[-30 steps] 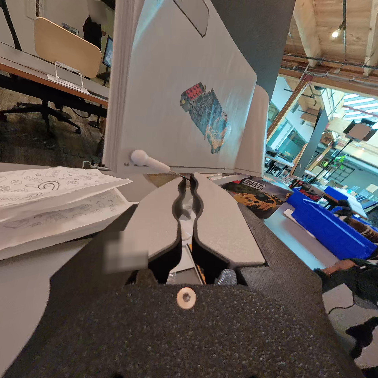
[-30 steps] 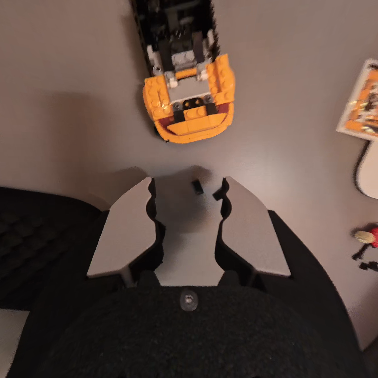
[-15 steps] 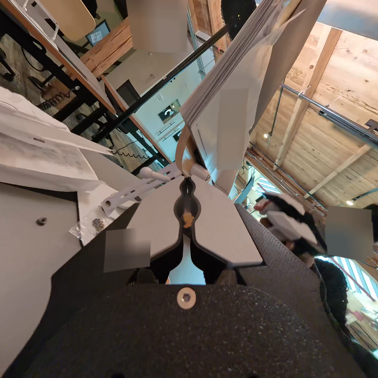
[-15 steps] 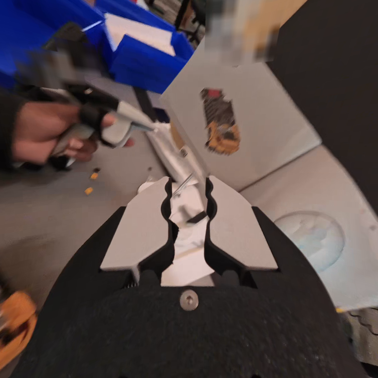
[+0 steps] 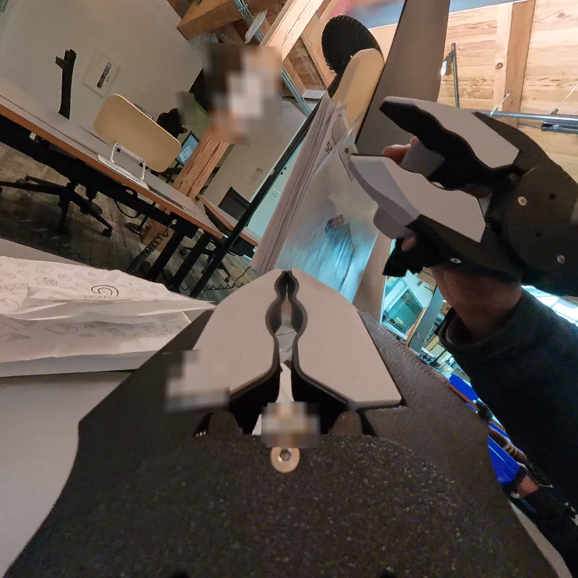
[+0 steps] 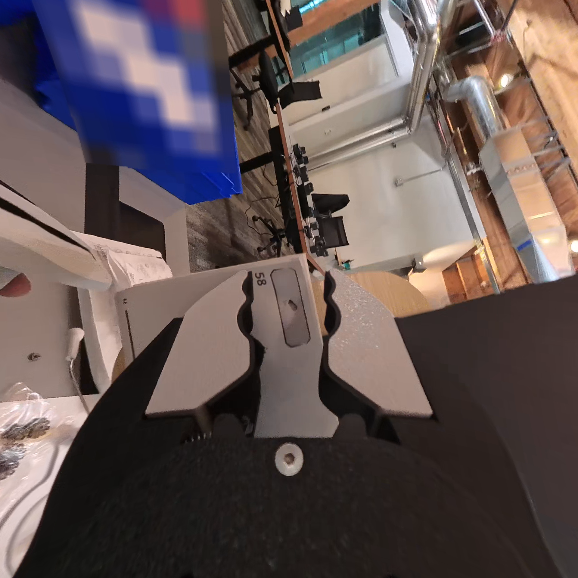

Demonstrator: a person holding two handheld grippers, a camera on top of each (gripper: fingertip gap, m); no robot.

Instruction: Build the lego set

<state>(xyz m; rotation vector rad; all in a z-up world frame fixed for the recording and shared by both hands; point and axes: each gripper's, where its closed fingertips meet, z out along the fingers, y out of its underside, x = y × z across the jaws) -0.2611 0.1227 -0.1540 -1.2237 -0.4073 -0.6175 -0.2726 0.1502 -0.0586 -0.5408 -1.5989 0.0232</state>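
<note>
The picture printed on the open instruction booklet is smeared by motion — a bluish shape, its parts unreadable. The right gripper covers the page's upper corner. Whether anything sits between the closed tips of the left gripper can't be told. The small parts in the clear bag are blurred, cut by the edge.

A desk with an orange edge is standing at 10 o'clock in the left wrist view, carrying a rounded wooden panel on a white stand. Timber ceiling beams are running across at 1 o'clock. In the right wrist view, a blue bin is sitting at 11 o'clock; metal ducts are running at 1 o'clock.
</note>
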